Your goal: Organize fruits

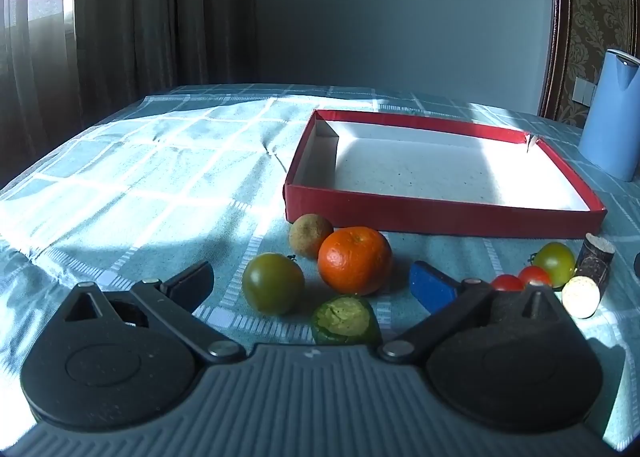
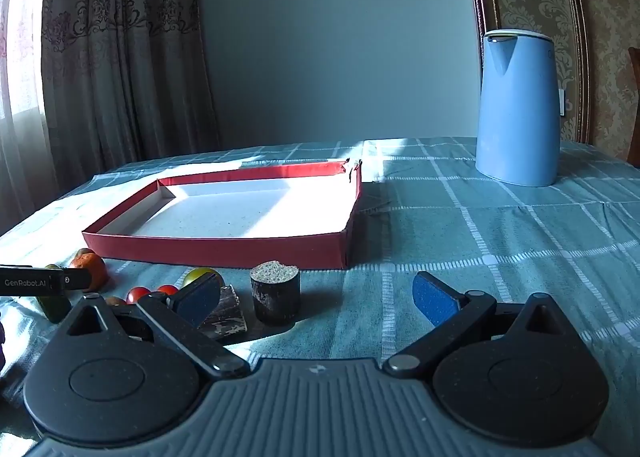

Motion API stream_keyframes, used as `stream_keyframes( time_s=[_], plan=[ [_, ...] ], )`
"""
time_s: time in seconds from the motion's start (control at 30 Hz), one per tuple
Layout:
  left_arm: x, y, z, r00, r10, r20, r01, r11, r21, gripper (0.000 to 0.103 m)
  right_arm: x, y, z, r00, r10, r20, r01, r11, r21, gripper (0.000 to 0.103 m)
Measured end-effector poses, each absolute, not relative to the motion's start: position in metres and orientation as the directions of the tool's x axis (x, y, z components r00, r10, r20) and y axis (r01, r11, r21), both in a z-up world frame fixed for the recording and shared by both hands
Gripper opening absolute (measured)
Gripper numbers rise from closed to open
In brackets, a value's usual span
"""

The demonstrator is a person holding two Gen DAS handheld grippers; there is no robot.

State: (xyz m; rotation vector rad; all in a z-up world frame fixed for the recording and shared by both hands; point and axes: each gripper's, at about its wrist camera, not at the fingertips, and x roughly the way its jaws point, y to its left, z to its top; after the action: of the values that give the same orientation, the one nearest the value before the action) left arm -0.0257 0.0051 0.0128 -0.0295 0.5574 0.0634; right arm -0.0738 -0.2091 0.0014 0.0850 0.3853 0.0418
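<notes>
A shallow red box [image 1: 440, 219] with a white floor lies on the checked cloth; it also shows in the right wrist view [image 2: 224, 249]. In front of it lie an orange [image 1: 355, 260], a brown round fruit [image 1: 310, 235], a green tomato [image 1: 273, 283], a cut green piece [image 1: 345, 320], two red cherry tomatoes [image 1: 520, 280], a yellow-green tomato [image 1: 556, 263] and two sugarcane chunks [image 1: 588, 281]. My left gripper [image 1: 312, 283] is open and empty, jaws either side of the orange and green tomato. My right gripper [image 2: 316, 297] is open and empty behind a sugarcane chunk [image 2: 275, 293].
A blue kettle [image 2: 518, 109] stands at the back right of the table; it shows at the right edge of the left wrist view [image 1: 612, 113]. Curtains hang behind the table on the left. The left gripper's body [image 2: 44, 281] shows at the left of the right wrist view.
</notes>
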Motion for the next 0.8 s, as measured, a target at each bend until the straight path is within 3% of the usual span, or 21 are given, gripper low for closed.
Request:
stream_keyframes(
  time_s=[0.8],
  plan=[
    [-0.026,0.008,0.014,0.853,0.053,-0.519,-0.075,0.997,-0.022,0.103,-0.071,-0.207,0.000,0.922,0.045,-0.386,-0.018,0.997,0.074,0.103]
  ],
)
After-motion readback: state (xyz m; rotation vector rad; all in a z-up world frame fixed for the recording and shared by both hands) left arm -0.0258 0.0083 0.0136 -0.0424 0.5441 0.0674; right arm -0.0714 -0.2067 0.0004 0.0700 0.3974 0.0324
